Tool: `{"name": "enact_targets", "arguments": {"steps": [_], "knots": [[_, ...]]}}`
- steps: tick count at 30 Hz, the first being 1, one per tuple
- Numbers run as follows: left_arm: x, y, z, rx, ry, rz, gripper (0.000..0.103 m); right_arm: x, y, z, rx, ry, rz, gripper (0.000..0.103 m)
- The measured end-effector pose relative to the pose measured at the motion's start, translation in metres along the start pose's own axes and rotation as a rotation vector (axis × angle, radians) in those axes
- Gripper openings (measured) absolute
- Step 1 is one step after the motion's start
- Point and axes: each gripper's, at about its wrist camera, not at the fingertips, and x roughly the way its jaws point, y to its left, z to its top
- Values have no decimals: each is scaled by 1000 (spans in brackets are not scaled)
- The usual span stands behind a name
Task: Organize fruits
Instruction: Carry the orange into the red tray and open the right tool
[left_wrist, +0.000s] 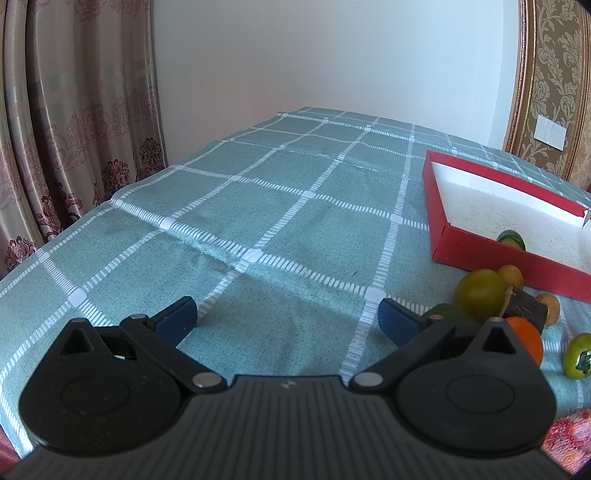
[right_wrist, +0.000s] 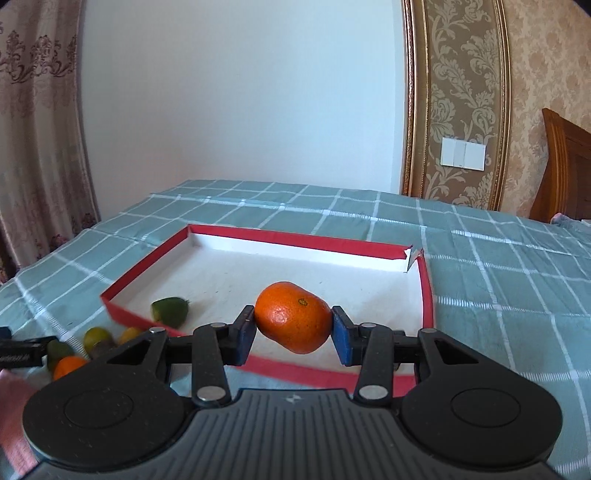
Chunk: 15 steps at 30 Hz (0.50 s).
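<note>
Across a tabletop (left_wrist: 258, 206) covered in a green checked cloth, we are sorting fruit into a shallow red box (right_wrist: 266, 236) with a white floor. Through the right wrist view we are watching that box lying just ahead, one far corner torn open, with a single green fruit (right_wrist: 170, 312) sitting inside near its left wall. Outside the box, off to the left, a small loose pile of fruit (left_wrist: 495, 306) is waiting on the cloth: green, yellow and orange pieces, plus a dark stick-like piece we cannot identify.

Our right tongs (right_wrist: 293, 326) are closed on an orange (right_wrist: 293, 317), pinching it at its two ends and holding it above the near wall of the box. Our left tongs (left_wrist: 288, 315) are spread wide, gripping nothing, hovering low over bare cloth beside the pile.

We are judging the risks. The orange is round and smooth-skinned, so a loosening pinch could let it drop early, hit the near wall and roll off. Released from height, it could roll into the green fruit.

Only the right view is showing the held orange and the whole box; only the left view is showing the pile clearly.
</note>
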Motion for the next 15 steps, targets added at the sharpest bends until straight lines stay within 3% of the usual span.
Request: {"name": "enact_targets", "arguments": {"steps": [15], "knots": [[0,0,0,0,0,1,103,49,-13,-1,28,69,-60,43]]}}
